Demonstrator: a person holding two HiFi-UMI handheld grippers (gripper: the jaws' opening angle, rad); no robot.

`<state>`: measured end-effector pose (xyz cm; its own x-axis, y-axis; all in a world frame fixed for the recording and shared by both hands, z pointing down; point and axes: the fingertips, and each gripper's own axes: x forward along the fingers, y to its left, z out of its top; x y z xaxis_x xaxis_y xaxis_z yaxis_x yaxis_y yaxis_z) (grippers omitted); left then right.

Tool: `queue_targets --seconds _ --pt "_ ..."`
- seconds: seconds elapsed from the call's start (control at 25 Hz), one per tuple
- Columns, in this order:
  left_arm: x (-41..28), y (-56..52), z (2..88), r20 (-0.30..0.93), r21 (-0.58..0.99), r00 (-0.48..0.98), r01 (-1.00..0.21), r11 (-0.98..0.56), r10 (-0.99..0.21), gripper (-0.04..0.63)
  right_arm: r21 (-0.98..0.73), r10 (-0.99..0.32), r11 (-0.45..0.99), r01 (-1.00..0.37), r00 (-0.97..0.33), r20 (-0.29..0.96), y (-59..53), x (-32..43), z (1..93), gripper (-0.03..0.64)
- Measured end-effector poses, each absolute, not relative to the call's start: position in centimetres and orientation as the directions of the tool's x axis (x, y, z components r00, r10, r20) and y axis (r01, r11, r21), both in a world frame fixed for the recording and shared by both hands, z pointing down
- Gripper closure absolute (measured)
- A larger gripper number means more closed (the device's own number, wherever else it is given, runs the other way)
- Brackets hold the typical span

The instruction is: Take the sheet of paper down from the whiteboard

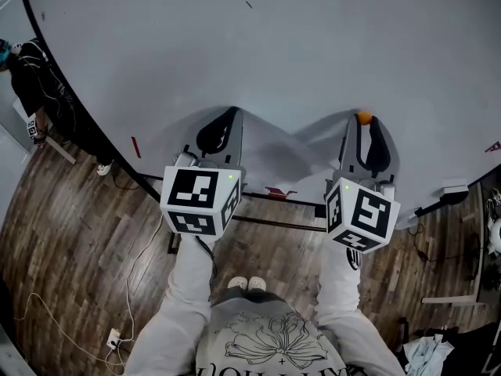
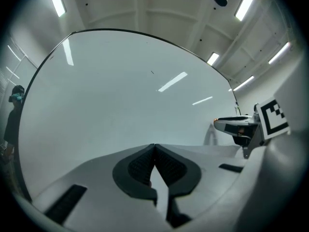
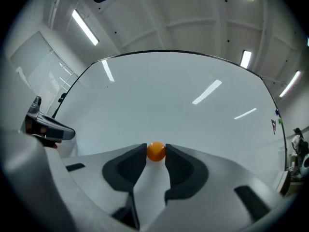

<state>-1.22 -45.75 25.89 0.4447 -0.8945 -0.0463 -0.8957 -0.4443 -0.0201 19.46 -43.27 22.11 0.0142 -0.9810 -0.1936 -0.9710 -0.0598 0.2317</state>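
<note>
Both right gripper (image 1: pixel 361 122) jaws pinch an orange ball (image 3: pixel 156 151) at the whiteboard (image 1: pixel 313 45); left gripper (image 2: pixel 154 147) jaws pressed together.

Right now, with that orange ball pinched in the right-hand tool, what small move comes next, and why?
Probably ease the right gripper straight back from the whiteboard. Its jaws press on the orange ball, likely a magnet, right at the board's face, so a short pull should free it. The left gripper is shut with nothing seen in it, so it can wait.
</note>
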Motion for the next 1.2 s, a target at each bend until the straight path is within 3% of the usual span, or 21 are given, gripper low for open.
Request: queue_targets --seconds 0.84,1.2 --pt "-3.0 -44.1 25.4 -0.025 -0.11 0.362 -0.927 -0.358 -0.932 0.591 0.153 -0.98 -0.07 -0.986 0.04 -0.193 -42.4 22.1 22.6 0.47" --pt "-1.0 -43.6 25.4 -0.04 -0.099 0.37 -0.926 -0.365 -0.928 0.591 0.102 -0.978 -0.001 -0.995 -0.02 -0.208 -41.1 20.1 22.4 0.517"
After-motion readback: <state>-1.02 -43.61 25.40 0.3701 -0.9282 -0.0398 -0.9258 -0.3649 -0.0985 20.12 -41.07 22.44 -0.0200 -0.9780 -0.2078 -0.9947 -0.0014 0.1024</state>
